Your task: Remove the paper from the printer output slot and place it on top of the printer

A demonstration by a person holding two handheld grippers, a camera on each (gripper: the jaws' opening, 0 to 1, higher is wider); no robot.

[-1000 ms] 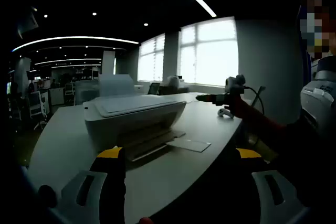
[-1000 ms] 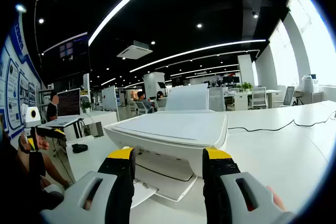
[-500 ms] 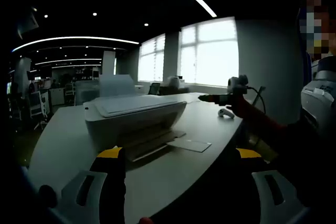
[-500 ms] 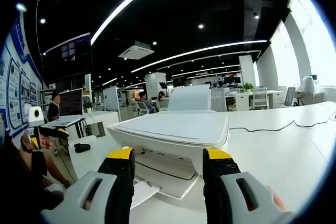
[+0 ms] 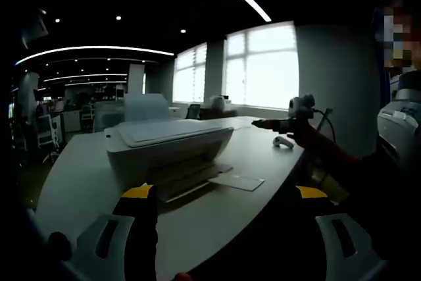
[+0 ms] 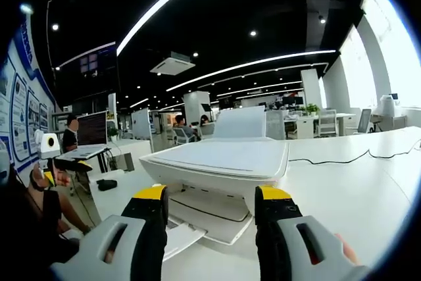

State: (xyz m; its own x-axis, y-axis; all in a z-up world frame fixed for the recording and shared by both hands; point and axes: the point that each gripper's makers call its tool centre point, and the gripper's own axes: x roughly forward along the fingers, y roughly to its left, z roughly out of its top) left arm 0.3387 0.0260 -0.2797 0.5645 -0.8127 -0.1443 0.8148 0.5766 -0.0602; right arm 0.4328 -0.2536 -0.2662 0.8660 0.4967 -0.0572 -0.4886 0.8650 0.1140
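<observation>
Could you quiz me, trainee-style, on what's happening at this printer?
1. True or false: the right gripper is open.
2. Where does the paper lie? A) on the printer top B) on the output tray, in front C) on the floor
3. Fill in: the printer stands on a white ____.

Key: 1 true. 2 B. 3 table.

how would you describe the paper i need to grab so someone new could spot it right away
Find the white printer on the long white table. Look below its flat lid to the open output slot at the front, where a tray sticks out. The paper is the thin flat white sheet lying there, reaching past the printer body toward the table edge; nothing else near the printer is as thin.
</observation>
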